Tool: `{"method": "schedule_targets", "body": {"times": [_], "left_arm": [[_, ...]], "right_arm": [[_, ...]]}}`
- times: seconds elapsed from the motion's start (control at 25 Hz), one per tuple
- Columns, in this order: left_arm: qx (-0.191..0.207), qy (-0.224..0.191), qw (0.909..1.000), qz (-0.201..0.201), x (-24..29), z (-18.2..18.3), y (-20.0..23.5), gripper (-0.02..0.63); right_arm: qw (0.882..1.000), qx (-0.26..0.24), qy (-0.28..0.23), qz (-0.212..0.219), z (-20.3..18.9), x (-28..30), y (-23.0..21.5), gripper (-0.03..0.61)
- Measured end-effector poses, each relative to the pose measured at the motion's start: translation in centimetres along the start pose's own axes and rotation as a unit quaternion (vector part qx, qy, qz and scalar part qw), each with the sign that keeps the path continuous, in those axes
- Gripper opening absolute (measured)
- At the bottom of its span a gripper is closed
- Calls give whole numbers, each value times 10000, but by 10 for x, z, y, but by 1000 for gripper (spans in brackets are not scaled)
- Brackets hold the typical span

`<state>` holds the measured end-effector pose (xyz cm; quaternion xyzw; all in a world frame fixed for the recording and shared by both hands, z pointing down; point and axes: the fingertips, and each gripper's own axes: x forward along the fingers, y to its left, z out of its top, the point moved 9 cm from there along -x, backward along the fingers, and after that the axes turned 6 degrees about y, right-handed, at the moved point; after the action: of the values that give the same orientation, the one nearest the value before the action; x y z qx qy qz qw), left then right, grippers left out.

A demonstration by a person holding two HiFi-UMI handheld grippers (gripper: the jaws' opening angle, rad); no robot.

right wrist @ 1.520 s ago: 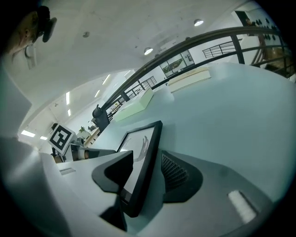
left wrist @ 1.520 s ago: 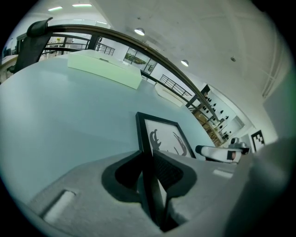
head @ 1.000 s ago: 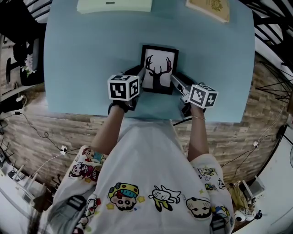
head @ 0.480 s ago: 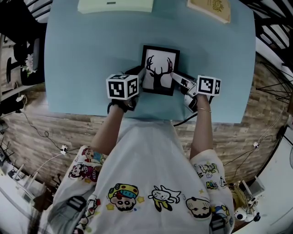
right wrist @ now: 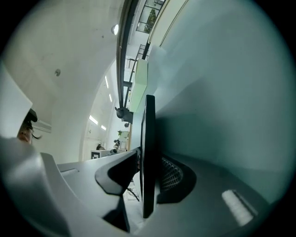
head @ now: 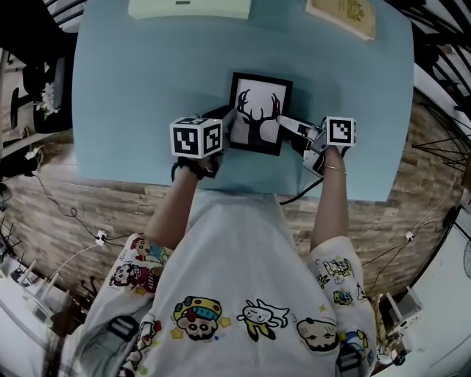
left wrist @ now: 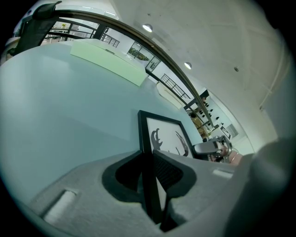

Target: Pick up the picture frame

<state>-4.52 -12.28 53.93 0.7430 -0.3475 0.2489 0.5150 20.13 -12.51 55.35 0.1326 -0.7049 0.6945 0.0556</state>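
The picture frame [head: 259,113], black-edged with a deer-antler silhouette, is over the middle of the light blue table [head: 132,88]. My left gripper [head: 227,127] is at its left edge. In the left gripper view the frame's edge [left wrist: 149,139] runs between the pads and the left gripper [left wrist: 149,159] is shut on it. My right gripper [head: 285,123] is at the frame's right edge. In the right gripper view the frame [right wrist: 149,134] stands edge-on between the pads, which touch it while the right gripper [right wrist: 148,162] is still closing. I cannot tell whether the frame is off the table.
A pale green flat box [head: 190,7] lies at the table's far edge, and a tan book [head: 342,15] is at the far right corner. The table's near edge runs just below both grippers. Cables lie on the brick-patterned floor [head: 66,213] on either side.
The right gripper has rolled, its marker cube has shifted right and up in the picture, and its jaws have closed in on the frame's right edge. The left gripper kept its place.
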Motion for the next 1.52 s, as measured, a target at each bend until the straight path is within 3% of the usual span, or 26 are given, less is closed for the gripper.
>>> {"method": "schedule_targets", "body": {"times": [0.12, 0.28, 0.44, 0.64, 0.76, 1.08, 1.52], "left_arm": [[-15, 9, 10000, -13, 1, 0, 1, 71], [-28, 10, 10000, -31, 1, 0, 0, 71], [-25, 9, 10000, -31, 0, 0, 0, 71], [-19, 1, 10000, -22, 1, 0, 0, 71], [-15, 4, 10000, -29, 1, 0, -1, 71], [56, -47, 10000, 50, 1, 0, -3, 74], [217, -231, 9995, 22, -6, 4, -5, 103]], "right_arm": [[9994, -3, 104, 336, 5, 13, 0, 132], [9986, -174, 282, 413, 8, 31, 9, 120], [9989, -140, 321, 311, 7, 34, 10, 97], [9995, -110, 293, -101, 5, 30, 4, 43], [9992, -93, 280, -280, 5, 27, 0, 41], [9993, -101, 89, 339, 2, 32, 9, 23], [9988, -393, -84, 269, 1, 28, 25, 21]]}}
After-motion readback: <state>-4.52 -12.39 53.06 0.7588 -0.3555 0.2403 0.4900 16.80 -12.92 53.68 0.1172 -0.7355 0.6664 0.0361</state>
